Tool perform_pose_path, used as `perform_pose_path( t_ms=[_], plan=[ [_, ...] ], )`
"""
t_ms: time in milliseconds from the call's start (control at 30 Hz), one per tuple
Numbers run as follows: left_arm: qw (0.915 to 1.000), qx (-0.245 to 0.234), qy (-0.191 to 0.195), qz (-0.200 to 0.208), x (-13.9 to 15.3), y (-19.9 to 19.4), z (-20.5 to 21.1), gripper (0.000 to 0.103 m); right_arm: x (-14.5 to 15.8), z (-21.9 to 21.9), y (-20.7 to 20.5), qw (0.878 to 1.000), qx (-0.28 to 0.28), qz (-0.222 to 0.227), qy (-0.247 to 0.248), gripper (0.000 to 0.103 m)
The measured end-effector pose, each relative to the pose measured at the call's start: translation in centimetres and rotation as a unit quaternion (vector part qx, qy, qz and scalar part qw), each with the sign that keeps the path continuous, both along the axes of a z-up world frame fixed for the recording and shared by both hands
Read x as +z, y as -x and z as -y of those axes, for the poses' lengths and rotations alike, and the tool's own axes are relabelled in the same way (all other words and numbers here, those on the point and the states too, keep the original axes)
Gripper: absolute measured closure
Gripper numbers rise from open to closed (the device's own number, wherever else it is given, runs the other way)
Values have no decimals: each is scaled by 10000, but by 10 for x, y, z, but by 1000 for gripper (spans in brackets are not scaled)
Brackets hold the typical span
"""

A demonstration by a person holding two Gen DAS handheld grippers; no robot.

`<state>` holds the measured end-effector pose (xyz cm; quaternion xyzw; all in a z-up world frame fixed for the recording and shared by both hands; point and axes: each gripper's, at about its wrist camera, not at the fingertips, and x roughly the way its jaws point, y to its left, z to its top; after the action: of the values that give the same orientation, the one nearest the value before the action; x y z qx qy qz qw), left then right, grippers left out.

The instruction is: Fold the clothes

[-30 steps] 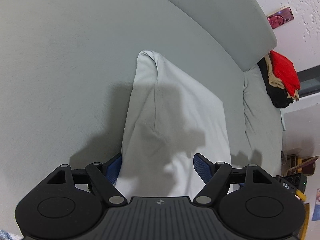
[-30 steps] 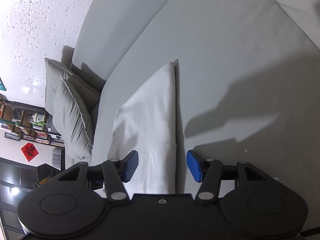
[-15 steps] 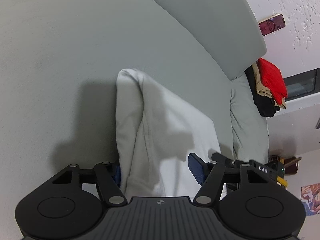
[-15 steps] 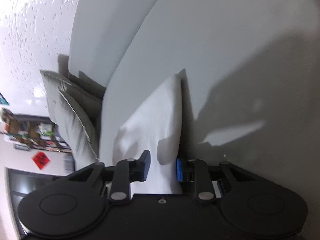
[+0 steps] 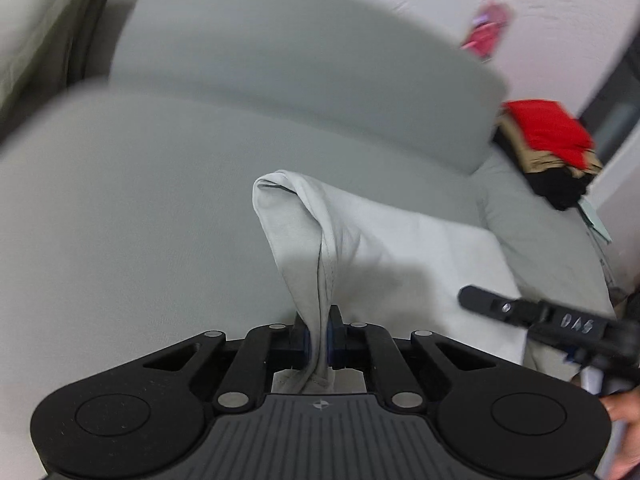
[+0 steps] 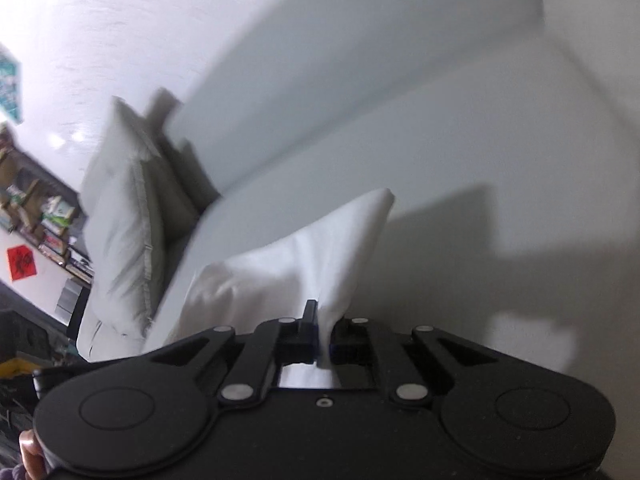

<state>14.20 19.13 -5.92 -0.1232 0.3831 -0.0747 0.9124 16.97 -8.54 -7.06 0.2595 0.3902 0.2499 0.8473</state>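
Now white garment (image 5: 384, 240) between both claws

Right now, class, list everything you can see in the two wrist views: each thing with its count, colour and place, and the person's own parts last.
white garment: one, white, on the sofa seat, near edge pinched and lifted at two points
sofa: one, pale grey, under the garment
cushions: two at least, pale grey, at the sofa's end in the right wrist view
clothes pile: one, red, tan and black, on the sofa's other end
shelves: dark, filled, beside the cushions
left gripper: black, shut on the garment
right gripper: black, shut on the garment
fingers: behind the right gripper
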Motion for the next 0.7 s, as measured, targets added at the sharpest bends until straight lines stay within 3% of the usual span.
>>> perform_pose_path(
  t_ms=[167, 300, 400, 567, 700],
  plan=[
    [9917, -185, -210, 1257, 68, 57, 48, 98, 82, 39, 55, 9929, -310, 1146, 74, 99],
    [9769, -544, -116, 2063, 117, 91, 96, 98, 141, 92, 98, 9788, -856, 1860, 99, 99],
    [9628, -958, 194, 2518, 148, 109, 130, 98, 179, 134, 130, 9654, -1268, 2271, 158, 98],
    [9439, -1717, 688, 2737, 175, 119, 189, 98, 224, 204, 178, 9450, -1894, 2640, 365, 98],
    [9407, -2246, 861, 2393, 168, 109, 236, 98, 229, 255, 201, 9454, -2239, 2331, 424, 99]
  ],
)
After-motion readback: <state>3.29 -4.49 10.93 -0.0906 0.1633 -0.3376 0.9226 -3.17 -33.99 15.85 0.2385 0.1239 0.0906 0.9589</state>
